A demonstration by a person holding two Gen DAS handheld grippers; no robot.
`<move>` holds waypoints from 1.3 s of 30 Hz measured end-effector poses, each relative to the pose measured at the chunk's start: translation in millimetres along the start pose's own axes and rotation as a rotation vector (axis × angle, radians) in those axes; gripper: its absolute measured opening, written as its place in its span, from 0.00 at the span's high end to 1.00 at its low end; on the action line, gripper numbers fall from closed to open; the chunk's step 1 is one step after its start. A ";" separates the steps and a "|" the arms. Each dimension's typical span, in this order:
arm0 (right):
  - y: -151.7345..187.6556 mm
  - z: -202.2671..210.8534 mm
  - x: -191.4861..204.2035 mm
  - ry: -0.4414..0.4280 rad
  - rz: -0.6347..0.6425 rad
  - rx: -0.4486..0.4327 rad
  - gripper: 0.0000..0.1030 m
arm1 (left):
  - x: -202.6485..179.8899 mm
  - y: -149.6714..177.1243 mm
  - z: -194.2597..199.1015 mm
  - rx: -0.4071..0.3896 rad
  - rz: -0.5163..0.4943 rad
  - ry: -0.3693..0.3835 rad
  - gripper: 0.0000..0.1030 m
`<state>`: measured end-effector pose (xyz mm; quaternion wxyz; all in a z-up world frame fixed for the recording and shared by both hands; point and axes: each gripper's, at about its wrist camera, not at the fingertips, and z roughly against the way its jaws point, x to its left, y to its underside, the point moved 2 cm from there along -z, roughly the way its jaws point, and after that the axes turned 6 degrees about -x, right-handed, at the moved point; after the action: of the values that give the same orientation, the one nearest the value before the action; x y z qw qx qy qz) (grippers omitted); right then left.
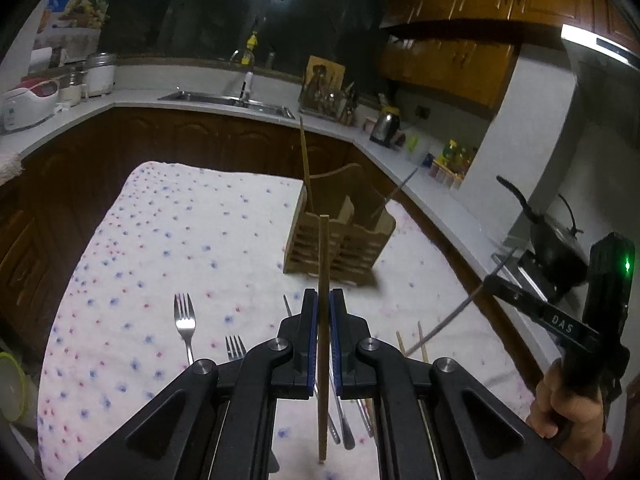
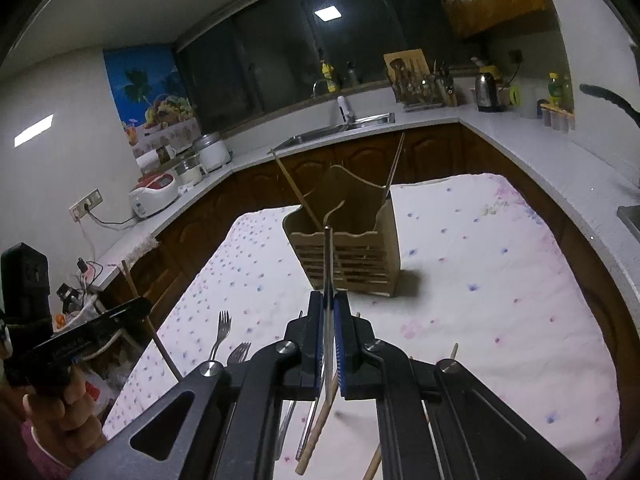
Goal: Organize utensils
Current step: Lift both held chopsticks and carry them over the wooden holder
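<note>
Left gripper (image 1: 324, 300) clamped on a wooden chopstick (image 1: 323, 264), held upright between blue pads; right gripper (image 2: 329, 304) clamped on a metal chopstick (image 2: 328, 256), likewise upright. Both carried above the table (image 2: 500, 280), on the near side of the wooden utensil holder (image 2: 348, 256).

Holder: slatted light-wood box, wavy rim, tall curved back panel, inner dividers; already containing one wooden stick leaning left and one metal stick leaning right. Still lying on the flower-print cloth (image 1: 160, 240), nearer than the holder: two steel forks (image 1: 185, 320) and several more sticks beneath the grippers.

Risks, as judged:
- Slender round shafts pinched at a single point; likely to pivot or slide in the pads, the smooth metal one above all.
- Narrow compartments and slatted front; a tilted tip liable to catch the rim or a divider and tip the light holder.
- Leaning sticks already inside; possible fouling on entry.
- Two loaded grippers converging on one holder; collision possible if lowered together.
- Soft wrinkled cloth under the holder; poor footing against a sideways push.
</note>
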<state>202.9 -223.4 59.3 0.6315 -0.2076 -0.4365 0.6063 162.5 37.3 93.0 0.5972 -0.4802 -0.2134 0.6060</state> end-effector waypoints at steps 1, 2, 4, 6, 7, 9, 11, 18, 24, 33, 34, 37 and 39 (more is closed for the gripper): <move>-0.6 1.3 -0.2 -0.003 -0.001 -0.002 0.95 | 1.2 -0.8 1.6 -0.008 0.004 -0.001 0.97; -1.6 1.9 0.0 -0.002 -0.001 -0.006 0.95 | 1.7 -1.5 1.3 -0.013 0.006 -0.003 0.97; -1.9 3.2 0.5 -0.001 0.002 -0.010 0.95 | 3.2 -3.6 3.1 -0.028 0.007 -0.010 0.97; -3.0 3.4 0.7 -0.002 0.002 -0.012 0.95 | 4.2 -5.3 3.1 -0.037 0.011 -0.013 0.97; -3.9 3.0 0.6 -0.003 0.001 -0.015 0.95 | 4.9 -6.2 2.1 -0.039 0.014 -0.012 0.97; -5.2 3.0 0.9 -0.005 0.002 -0.020 0.95 | 6.2 -8.0 1.4 -0.043 0.016 -0.011 0.97; -8.1 3.4 1.1 -0.007 0.002 -0.027 0.95 | 6.7 -10.8 0.3 -0.052 0.018 -0.012 0.97; -23.7 4.8 -0.5 -0.002 0.000 -0.065 0.95 | 8.9 -25.4 -4.6 -0.114 0.034 -0.004 0.97; -49.3 3.8 -5.0 0.006 0.000 -0.119 0.95 | 12.4 -47.6 -11.3 -0.203 0.046 0.002 0.97; -110.7 -11.3 -18.6 0.017 -0.014 -0.234 0.95 | 10.4 -90.1 -53.5 -0.335 0.036 0.012 0.97; -118.4 -14.8 -20.7 0.018 -0.019 -0.247 0.95 | 10.6 -94.9 -61.5 -0.347 0.037 0.008 0.97; -136.3 -27.3 -25.8 0.028 -0.021 -0.273 0.95 | 14.5 -105.2 -89.3 -0.373 0.055 0.009 0.97; -144.3 -38.1 -30.0 0.032 -0.024 -0.277 0.95 | 16.1 -108.8 -107.9 -0.389 0.056 -0.008 0.97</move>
<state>321.3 -267.4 144.2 0.6109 -0.2975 -0.5083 0.5291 312.1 39.5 129.9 0.4750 -0.5901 -0.3154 0.5716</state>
